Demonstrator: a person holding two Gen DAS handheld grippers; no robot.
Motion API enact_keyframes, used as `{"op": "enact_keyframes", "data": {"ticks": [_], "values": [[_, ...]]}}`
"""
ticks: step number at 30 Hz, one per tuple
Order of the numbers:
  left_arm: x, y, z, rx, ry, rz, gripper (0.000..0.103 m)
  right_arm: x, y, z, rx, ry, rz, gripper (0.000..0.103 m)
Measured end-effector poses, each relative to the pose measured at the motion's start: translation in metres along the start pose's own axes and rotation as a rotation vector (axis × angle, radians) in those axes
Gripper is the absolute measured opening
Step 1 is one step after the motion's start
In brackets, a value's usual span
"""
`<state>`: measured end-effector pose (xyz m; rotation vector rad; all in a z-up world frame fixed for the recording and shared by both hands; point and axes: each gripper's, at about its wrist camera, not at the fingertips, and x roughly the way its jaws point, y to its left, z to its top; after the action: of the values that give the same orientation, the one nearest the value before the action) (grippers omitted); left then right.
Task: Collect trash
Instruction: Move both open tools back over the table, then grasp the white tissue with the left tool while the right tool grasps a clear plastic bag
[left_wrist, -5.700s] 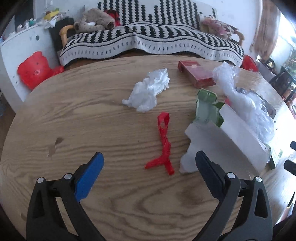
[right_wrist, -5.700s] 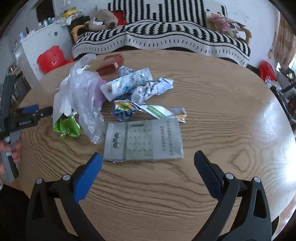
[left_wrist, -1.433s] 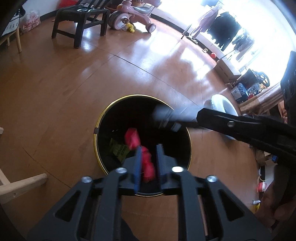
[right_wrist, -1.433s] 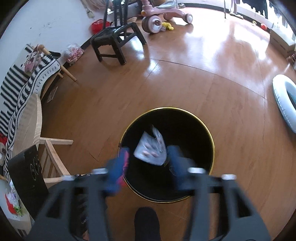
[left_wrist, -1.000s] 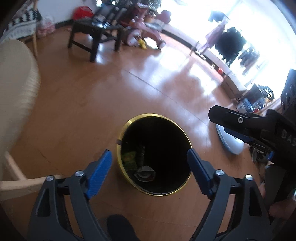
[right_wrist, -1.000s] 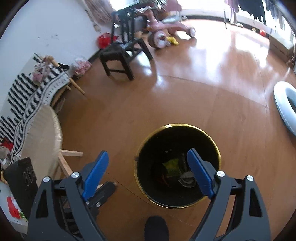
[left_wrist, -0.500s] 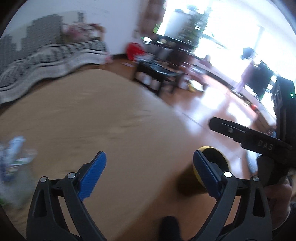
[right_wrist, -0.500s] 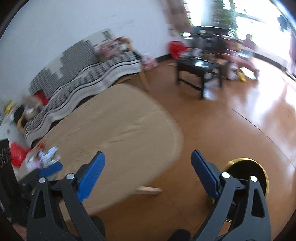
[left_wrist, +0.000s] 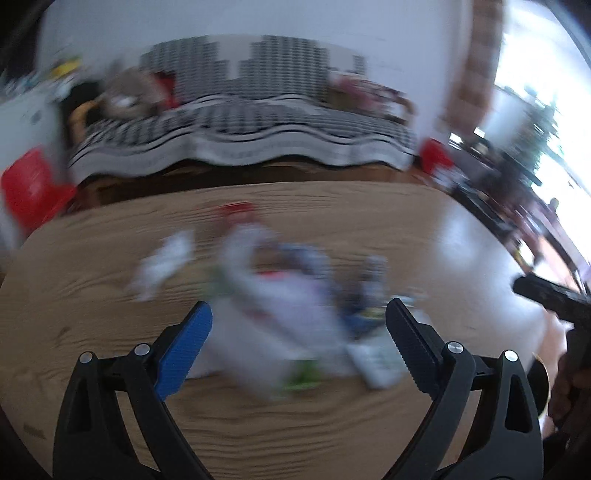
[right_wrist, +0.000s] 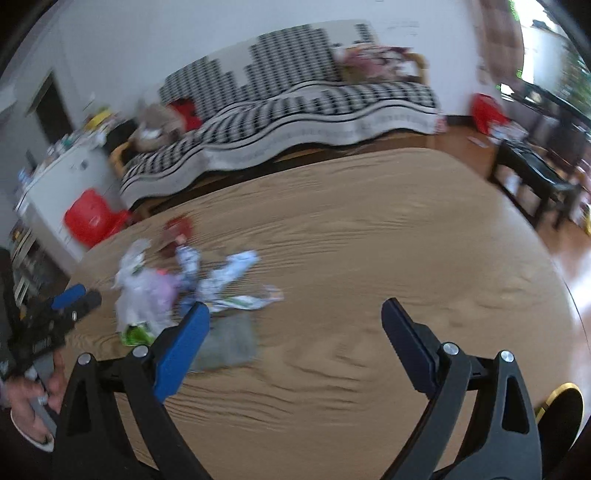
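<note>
Table (right_wrist: 369, 258), both grippers (empty) agape

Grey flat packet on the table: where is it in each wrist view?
Left wrist: grey packet low right of centre, blurred, just left of the left hand-held gripper's right finger.
Right wrist: grey packet low left of centre, just right of the right hand-held gripper's blue left finger.
Shared landmark: striped sofa throw behind the table.

trash pile (right_wrist: 192, 284) on the table's (right_wrist: 369, 258) left half; sofa (right_wrist: 288, 110) behind; bin (right_wrist: 561, 410) right, below.
</note>
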<state>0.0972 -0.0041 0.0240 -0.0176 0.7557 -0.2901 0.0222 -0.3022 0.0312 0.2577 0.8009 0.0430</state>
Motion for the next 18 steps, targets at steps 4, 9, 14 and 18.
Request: {"op": "enact_keyframes", "data": {"ticks": [4,9,14,18], "values": [[0.007,0.070,0.000,-0.096,0.009,0.084,0.092,0.033,0.050,0.004,-0.075,0.037,0.089,0.091],[0.036,0.119,0.003,-0.115,0.034,0.115,0.092,0.067,0.105,0.002,-0.169,0.081,0.194,0.091],[0.072,0.132,0.006,-0.072,0.078,0.110,0.092,0.103,0.144,-0.003,-0.218,0.142,0.246,0.091],[0.099,0.143,0.008,-0.077,0.119,0.103,0.092,0.132,0.163,-0.006,-0.239,0.186,0.245,0.085]]}}
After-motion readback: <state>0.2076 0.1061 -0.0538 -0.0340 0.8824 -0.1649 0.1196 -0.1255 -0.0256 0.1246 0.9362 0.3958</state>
